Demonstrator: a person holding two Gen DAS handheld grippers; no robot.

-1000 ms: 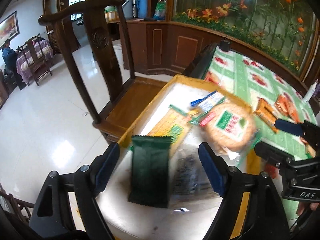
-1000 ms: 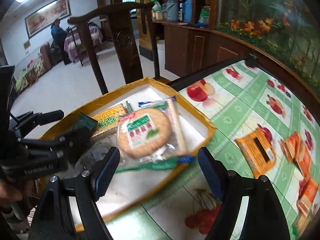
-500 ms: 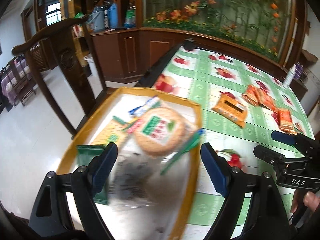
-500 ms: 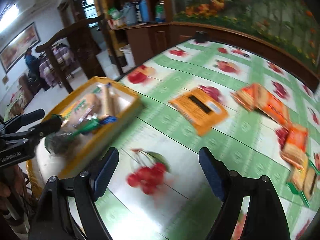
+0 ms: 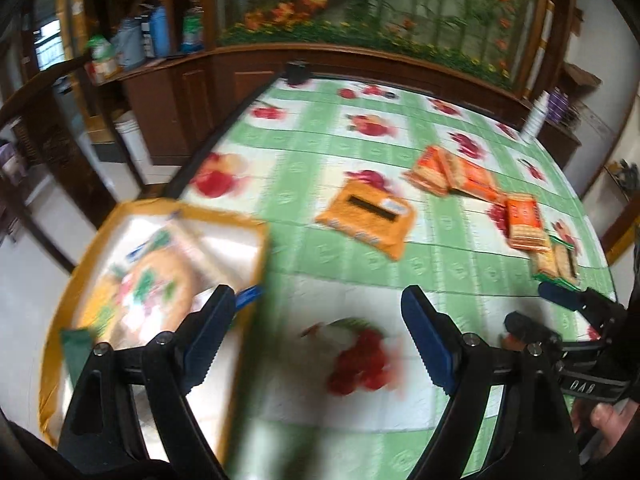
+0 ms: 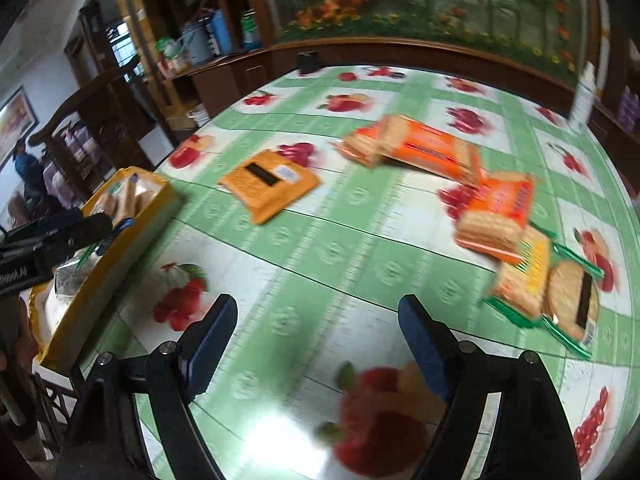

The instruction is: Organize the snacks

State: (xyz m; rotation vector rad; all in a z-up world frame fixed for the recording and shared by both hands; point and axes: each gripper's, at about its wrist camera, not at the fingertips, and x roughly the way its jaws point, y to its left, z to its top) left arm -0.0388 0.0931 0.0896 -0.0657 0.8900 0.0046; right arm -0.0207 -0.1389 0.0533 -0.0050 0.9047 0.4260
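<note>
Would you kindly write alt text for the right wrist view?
The open right gripper hovers empty over a green fruit-print tablecloth, with orange biscuit packets scattered ahead and a yellow tray of snacks at the left edge.

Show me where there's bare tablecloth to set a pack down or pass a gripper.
Bare cloth: the near strip between the yellow tray and the green-trimmed cracker packs, under the open right gripper; also the far stretch beyond the flat orange packet. Crowded: the orange cracker packs running down the right side, and the tray, which is full.
</note>
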